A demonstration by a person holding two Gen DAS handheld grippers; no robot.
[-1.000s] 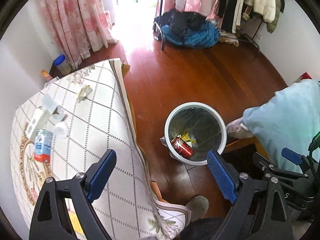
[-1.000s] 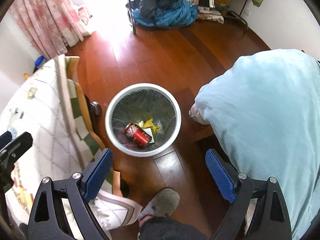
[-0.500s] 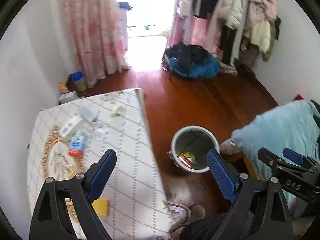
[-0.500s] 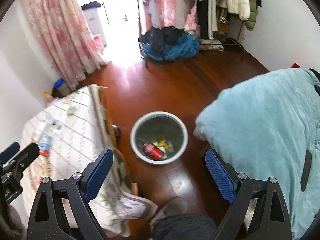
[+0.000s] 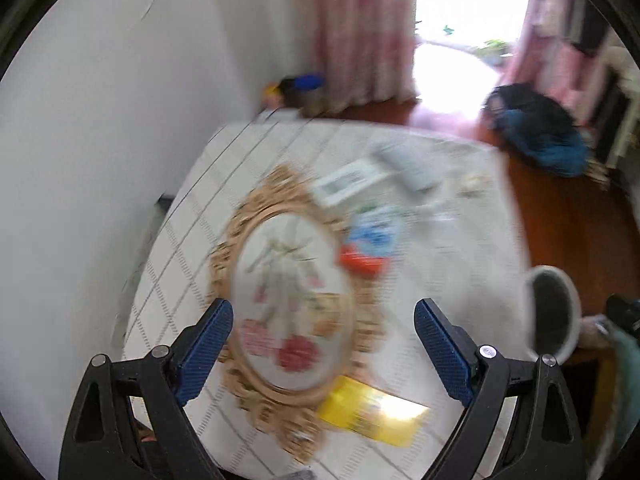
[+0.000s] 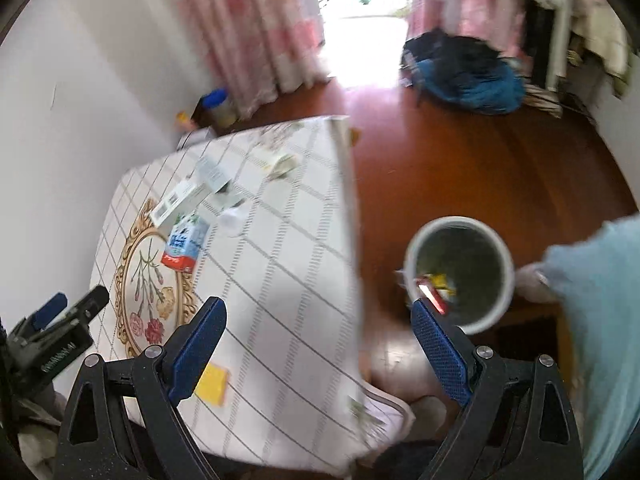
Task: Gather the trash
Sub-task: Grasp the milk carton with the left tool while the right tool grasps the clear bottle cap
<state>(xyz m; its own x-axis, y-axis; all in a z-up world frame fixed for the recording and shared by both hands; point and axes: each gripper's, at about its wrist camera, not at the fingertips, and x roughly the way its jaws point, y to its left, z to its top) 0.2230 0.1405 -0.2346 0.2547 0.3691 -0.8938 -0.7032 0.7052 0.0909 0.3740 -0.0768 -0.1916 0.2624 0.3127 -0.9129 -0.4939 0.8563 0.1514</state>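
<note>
Above the cloth-covered counter point(image 5: 188, 240), the left claw point(image 5: 323, 334) hangs wide apart and empty in the blurred left wrist view, its blue pads framing the gold oval medallion point(image 5: 280, 292). A yellow packet point(image 5: 370, 412) lies at the near edge; a blue-and-red carton point(image 5: 370, 246) and white boxes point(image 5: 348, 182) sit further in, near the far right corner. The counter's right edge drops to bare wooden floor point(image 5: 568, 216), where the white trash bin point(image 5: 554, 314) stands close beside it.

From the right wrist view, the right claw point(image 6: 318, 346) is likewise spread and grasping nothing, straddling the counter's right edge. The carton point(image 6: 186, 242) rests left of centre, the yellow packet point(image 6: 212, 384) near the left pad. Open floor stretches beyond the bin point(image 6: 460, 272), which holds a red can point(image 6: 432, 296) and touches a light-blue bedcover point(image 6: 600, 312) on its right.
</note>
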